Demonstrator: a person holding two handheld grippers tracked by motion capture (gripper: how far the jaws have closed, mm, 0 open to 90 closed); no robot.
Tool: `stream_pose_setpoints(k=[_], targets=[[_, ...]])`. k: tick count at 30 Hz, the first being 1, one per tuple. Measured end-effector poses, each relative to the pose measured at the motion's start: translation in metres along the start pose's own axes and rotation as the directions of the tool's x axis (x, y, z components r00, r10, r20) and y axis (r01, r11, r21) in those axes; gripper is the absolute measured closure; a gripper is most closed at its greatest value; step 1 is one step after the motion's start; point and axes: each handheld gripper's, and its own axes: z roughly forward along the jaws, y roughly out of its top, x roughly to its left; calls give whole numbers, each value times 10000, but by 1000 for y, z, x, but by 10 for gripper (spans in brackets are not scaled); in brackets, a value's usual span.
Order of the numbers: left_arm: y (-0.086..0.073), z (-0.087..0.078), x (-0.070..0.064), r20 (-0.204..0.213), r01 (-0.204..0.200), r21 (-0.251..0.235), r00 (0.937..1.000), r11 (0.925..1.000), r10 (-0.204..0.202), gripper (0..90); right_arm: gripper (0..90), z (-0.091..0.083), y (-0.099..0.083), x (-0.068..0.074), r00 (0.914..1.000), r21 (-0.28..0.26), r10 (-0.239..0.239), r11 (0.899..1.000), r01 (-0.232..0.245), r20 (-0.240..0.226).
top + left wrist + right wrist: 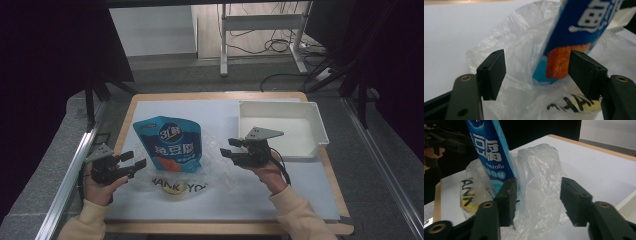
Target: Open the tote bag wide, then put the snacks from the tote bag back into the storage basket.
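Note:
A blue snack pouch (168, 142) with an orange patch stands in a crumpled clear plastic bag (210, 170) printed with black letters. Something yellow (172, 189) lies inside the bag near the front. My left gripper (134, 160) is open just left of the bag; in the left gripper view the bag (519, 37) and pouch (574, 32) sit beyond my left gripper (536, 72). My right gripper (227, 147) is open at the bag's right side. In the right gripper view a raised fold of the bag (539, 170) stands in front of my right gripper (537, 200), beside the pouch (489, 150).
An empty white tray (320, 132) sits at the table's back right corner. A white sheet (280, 195) covers the wooden table (225, 228). Black curtains, a desk frame and floor cables lie beyond the far edge.

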Motion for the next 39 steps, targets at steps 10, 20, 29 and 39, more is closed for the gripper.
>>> stream_pose_setpoints(k=[10,20,29,39], targets=[[-15,0,-7,183,-72,272,9998,9996,67,298,390,-6,2,0,9999,-261,65,9996,-68,-116],[-14,4,-7,265,-164,283,9995,9995,156,297,364,-11,4,1,10000,-382,41,9993,-37,84],[-15,7,-9,333,-344,404,9989,9986,331,296,351,-9,12,5,9999,-521,34,9986,-28,113],[-16,9,-10,360,-477,519,9983,9975,458,296,380,5,29,16,9990,-678,-65,9977,34,-448]])
